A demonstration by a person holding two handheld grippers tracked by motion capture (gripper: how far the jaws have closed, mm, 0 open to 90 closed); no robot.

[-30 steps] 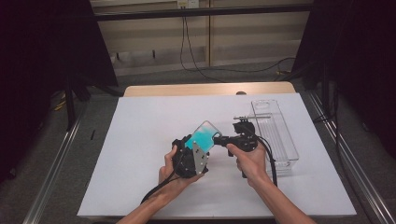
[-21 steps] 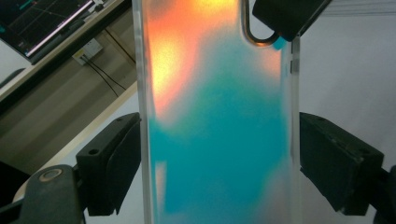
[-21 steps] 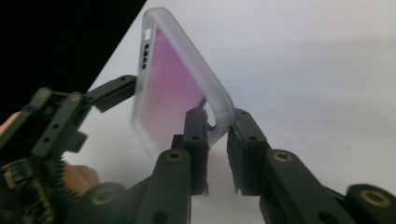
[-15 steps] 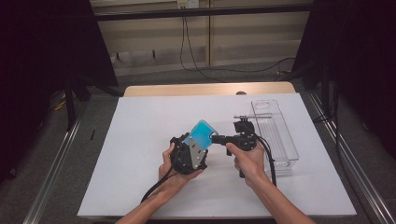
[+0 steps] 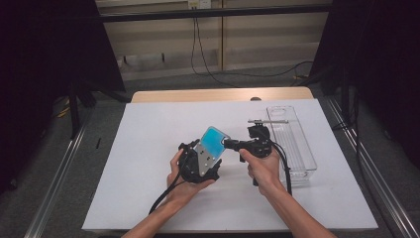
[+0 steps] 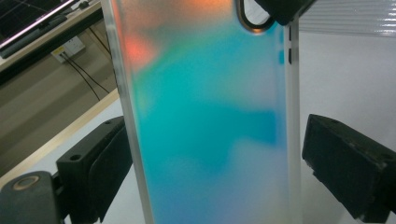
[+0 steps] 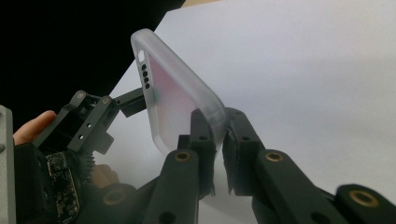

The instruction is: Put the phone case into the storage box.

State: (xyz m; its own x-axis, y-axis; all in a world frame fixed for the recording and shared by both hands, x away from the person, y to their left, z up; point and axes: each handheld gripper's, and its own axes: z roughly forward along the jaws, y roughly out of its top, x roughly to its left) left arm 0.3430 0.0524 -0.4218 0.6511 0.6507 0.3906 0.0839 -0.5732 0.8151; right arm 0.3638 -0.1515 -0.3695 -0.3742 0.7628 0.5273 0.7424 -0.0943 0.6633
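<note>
A frosted phone case (image 5: 214,140) with a blue-green sheen hangs tilted above the white sheet between my two grippers. My right gripper (image 5: 227,144) is shut on its right edge; in the right gripper view the jaws pinch the case (image 7: 177,93) at its rim, right gripper (image 7: 219,126). My left gripper (image 5: 209,152) sits under the case. Its jaws have just been opening: in the left gripper view the case (image 6: 210,116) stands between them with a gap on each side, left gripper (image 6: 210,158). The left gripper (image 7: 91,123) also shows behind the case.
A clear plastic tray (image 5: 293,148) lies lengthwise at the right of the white sheet (image 5: 143,134), just past my right hand. The sheet covers a wooden table (image 5: 198,95). Dark stands and cables flank the table.
The case has risen a little between the hands. Both hands stay about where they were.
</note>
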